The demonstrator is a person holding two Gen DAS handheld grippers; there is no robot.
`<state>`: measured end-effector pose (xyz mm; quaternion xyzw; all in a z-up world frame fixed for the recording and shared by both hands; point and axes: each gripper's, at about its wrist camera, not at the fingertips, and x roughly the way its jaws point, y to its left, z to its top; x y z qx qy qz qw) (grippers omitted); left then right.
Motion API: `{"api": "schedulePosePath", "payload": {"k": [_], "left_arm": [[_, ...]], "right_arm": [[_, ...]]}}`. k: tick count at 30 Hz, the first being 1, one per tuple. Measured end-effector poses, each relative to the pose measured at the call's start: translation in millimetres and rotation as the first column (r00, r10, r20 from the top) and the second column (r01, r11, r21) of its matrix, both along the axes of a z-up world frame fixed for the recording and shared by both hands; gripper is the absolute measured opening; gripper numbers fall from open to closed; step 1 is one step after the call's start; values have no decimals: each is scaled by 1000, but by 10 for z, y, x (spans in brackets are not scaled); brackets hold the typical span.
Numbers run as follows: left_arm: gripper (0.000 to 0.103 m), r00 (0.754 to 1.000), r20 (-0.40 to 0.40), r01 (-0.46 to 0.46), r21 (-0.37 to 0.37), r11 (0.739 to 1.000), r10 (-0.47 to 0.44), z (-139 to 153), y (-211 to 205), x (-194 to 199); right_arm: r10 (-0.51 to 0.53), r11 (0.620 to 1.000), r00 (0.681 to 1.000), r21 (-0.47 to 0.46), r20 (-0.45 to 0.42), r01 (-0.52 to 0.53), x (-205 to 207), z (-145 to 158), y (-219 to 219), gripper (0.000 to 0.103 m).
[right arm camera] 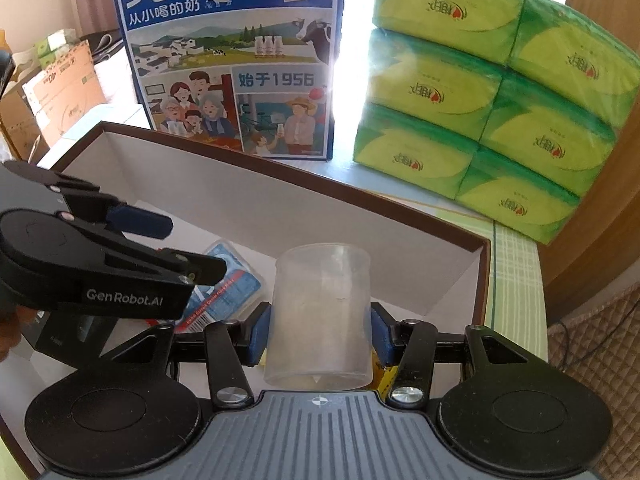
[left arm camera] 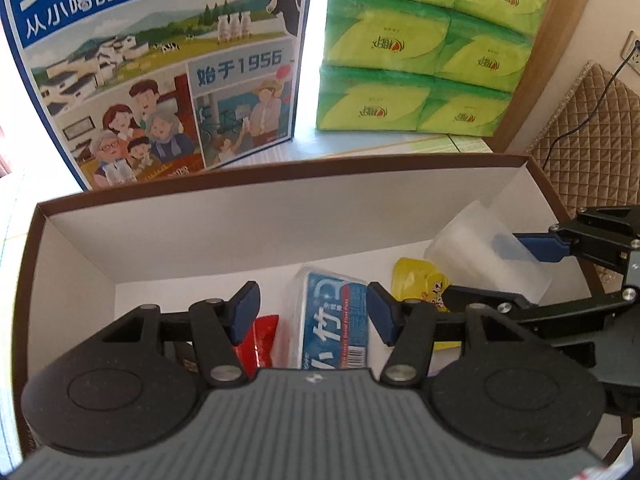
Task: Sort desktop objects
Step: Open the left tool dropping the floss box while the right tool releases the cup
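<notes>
1. Behind the brown-rimmed box point(right arm camera: 482, 280) stand a blue milk carton point(right arm camera: 236, 60) and a stack of green tissue packs point(right arm camera: 492, 112) on a pale checked tabletop point(right arm camera: 516, 256).
2. Right gripper point(right arm camera: 318, 334) clamps a clear plastic cup point(right arm camera: 320, 316) by its sides, both blue pads touching the wall, over the box's right end.
3. Left gripper point(left arm camera: 312, 314) hangs with its jaws spread wide and nothing between them, above the box's middle.
4. On the white floor of the box lie a blue floss pack point(left arm camera: 336, 320), a yellow sachet point(left arm camera: 416, 280) just to its right and a red packet point(left arm camera: 260, 340) to its left.
5. Whether the cup touches the box floor is hard to tell, since the gripper hides its base.
</notes>
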<state>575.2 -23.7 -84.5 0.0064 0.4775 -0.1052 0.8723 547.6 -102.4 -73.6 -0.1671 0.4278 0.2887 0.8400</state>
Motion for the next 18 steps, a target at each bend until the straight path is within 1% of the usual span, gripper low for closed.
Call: {"api": "schedulePosePath", "payload": {"k": [5, 9, 12, 15, 17, 18], "left_arm": [[54, 1000, 10, -1, 20, 1000, 0, 42, 31, -4], [54, 1000, 21, 2, 57, 998, -3, 74, 44, -16], [54, 1000, 30, -4, 61, 998, 2, 102, 78, -22], [58, 999, 36, -8, 69, 998, 5, 127, 99, -30], [61, 999, 41, -9, 80, 997, 6, 142, 112, -46], [61, 999, 43, -9, 86, 996, 5, 152, 122, -60]], "right_arm": [[10, 1000, 1000, -10, 5, -10, 3, -8, 46, 49], [21, 999, 1000, -25, 18, -20, 12, -22, 102, 49], [22, 999, 1000, -33, 21, -22, 34, -42, 151, 49], [25, 999, 999, -37, 30, -24, 66, -76, 202, 49], [26, 998, 999, -50, 40, -24, 85, -97, 227, 53], [29, 998, 999, -51, 46, -27, 86, -97, 226, 64]]}}
